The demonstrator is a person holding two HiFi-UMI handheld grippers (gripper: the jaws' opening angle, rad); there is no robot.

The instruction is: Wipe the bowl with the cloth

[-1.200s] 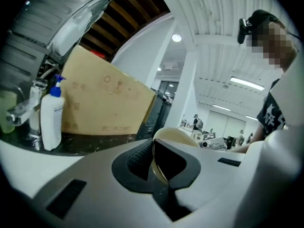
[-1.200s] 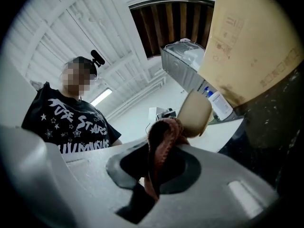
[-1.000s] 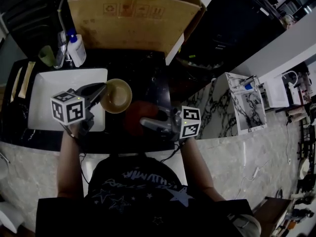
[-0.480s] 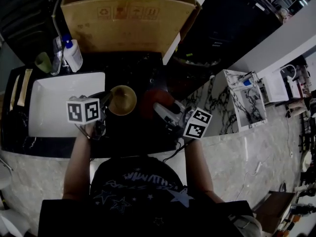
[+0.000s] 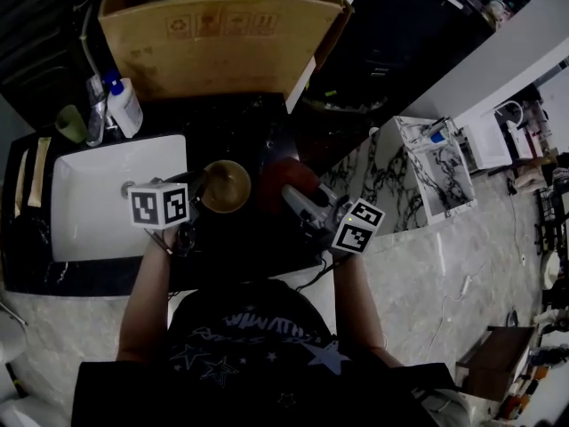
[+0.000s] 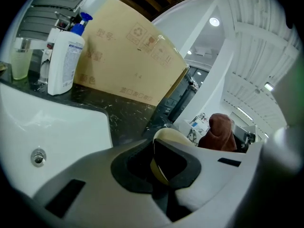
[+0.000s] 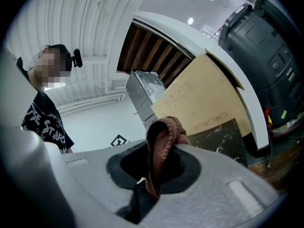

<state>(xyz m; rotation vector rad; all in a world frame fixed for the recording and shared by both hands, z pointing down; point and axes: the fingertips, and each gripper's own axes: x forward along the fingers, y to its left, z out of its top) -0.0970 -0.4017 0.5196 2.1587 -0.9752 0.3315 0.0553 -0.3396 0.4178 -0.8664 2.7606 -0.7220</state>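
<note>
The pale-yellow round bowl [image 5: 225,186] sits just at 3 o'clock of the white rectangular sink [image 5: 89,212]. The left tongs [image 5: 199,185] pinch its thin rim at 9 o'clock, and since it looks stiff, smooth and probably slippery, the rim seems the sensible hold. The rust-brown cloth [image 5: 283,178], soft and limp, bunches at the bowl's 3 o'clock, just beside it, clamped between the jaws of the right tongs [image 5: 293,196].

Head view: looks steeply down from above on the counter [image 5: 222,118]. Gripper views: mounted close behind the jaws, facing along them toward the cardboard box [image 5: 218,43]. Shared by all three: box, cloth [image 5: 283,181]
</note>
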